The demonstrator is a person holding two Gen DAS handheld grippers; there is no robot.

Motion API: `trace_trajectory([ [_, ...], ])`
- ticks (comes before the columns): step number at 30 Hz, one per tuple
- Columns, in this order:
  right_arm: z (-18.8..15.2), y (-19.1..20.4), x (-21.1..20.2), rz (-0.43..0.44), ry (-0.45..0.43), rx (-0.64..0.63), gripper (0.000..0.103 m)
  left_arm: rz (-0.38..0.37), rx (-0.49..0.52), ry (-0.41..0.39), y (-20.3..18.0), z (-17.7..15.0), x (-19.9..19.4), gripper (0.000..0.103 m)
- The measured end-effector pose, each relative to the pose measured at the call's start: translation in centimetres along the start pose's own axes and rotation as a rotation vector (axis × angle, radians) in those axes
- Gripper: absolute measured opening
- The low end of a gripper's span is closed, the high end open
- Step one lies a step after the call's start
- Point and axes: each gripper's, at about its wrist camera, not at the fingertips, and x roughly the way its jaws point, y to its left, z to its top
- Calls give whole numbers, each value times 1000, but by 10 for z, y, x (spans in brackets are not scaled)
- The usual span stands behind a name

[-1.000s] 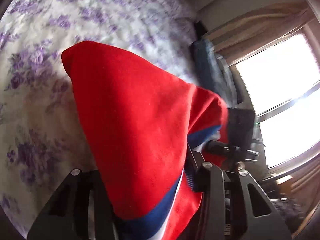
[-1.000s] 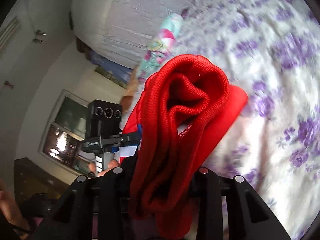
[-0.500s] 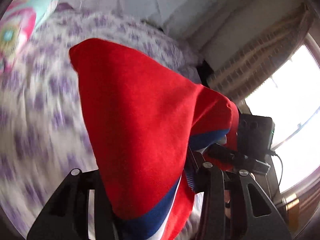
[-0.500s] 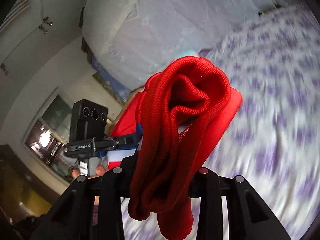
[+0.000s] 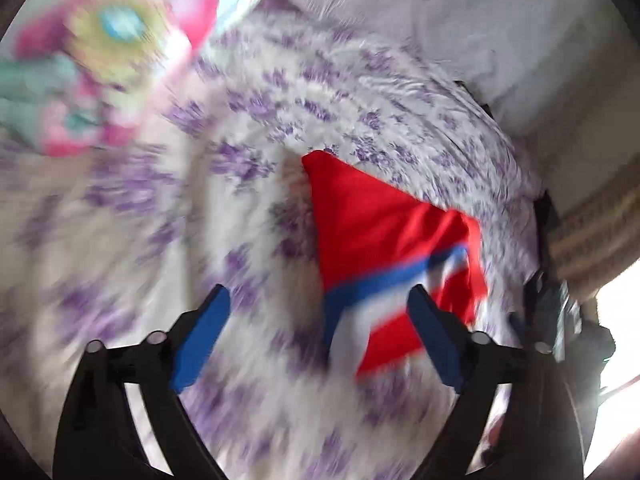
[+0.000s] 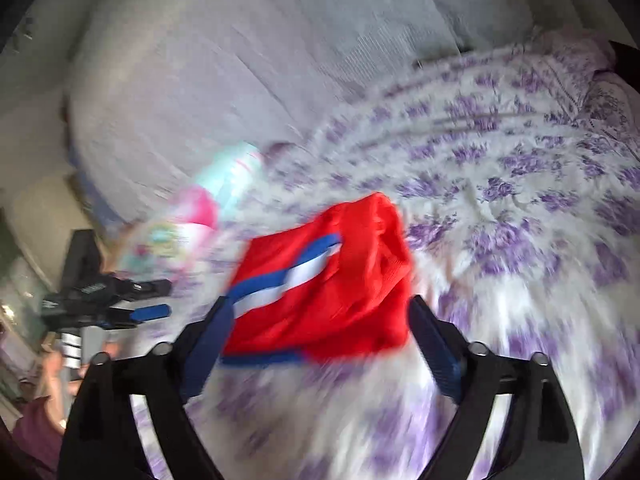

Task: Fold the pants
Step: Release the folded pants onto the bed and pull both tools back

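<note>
On floral bedspread [image 5: 120, 240] lie folded red pants [image 6: 332, 280]; left gripper [image 5: 316, 316] and right gripper [image 6: 320, 328] both gape, released.

A purple-flowered bedspread [image 6: 520, 208] meets a pale wall [image 6: 240, 60].

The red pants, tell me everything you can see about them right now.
The red pants are a soft knit-looking garment with a blue and white stripe running along them. They are bunched into a compact, loosely folded bundle on the purple-flowered bedspread, one ribbed end rumpled at the far side. Both tools are open: the left tool and right tool sit just behind the bundle, with no finger gripping it. Motion blur hides finer detail.
</note>
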Motion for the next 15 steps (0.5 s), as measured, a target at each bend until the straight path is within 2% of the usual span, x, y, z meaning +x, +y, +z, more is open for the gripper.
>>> trace_trajectory([
  [1,-8,2,-19,12,-15,7,95,42,30,-30,-6,-17,-20,92],
  [4,-42,19,-80,5,-38,-31,97,87,85,-99,-27,-67,-67,95],
  [6,-68,37,-121,-48,-59,-108,99,195,136,-157,-45,-106,-92,97],
  [8,-94,51,-156,-39,-81,-164,99,273,193,-213,-63,-153,-118,98],
  [11,-123,63,-191,-53,-99,-217,99,289,223,-252,-80,-218,-149,98],
  [13,-134,68,-207,-89,-94,-241,99,265,206,-285,-81,-247,-167,98],
  [15,-143,70,-223,-100,-91,-247,99,277,194,-307,-83,-262,-177,98],
])
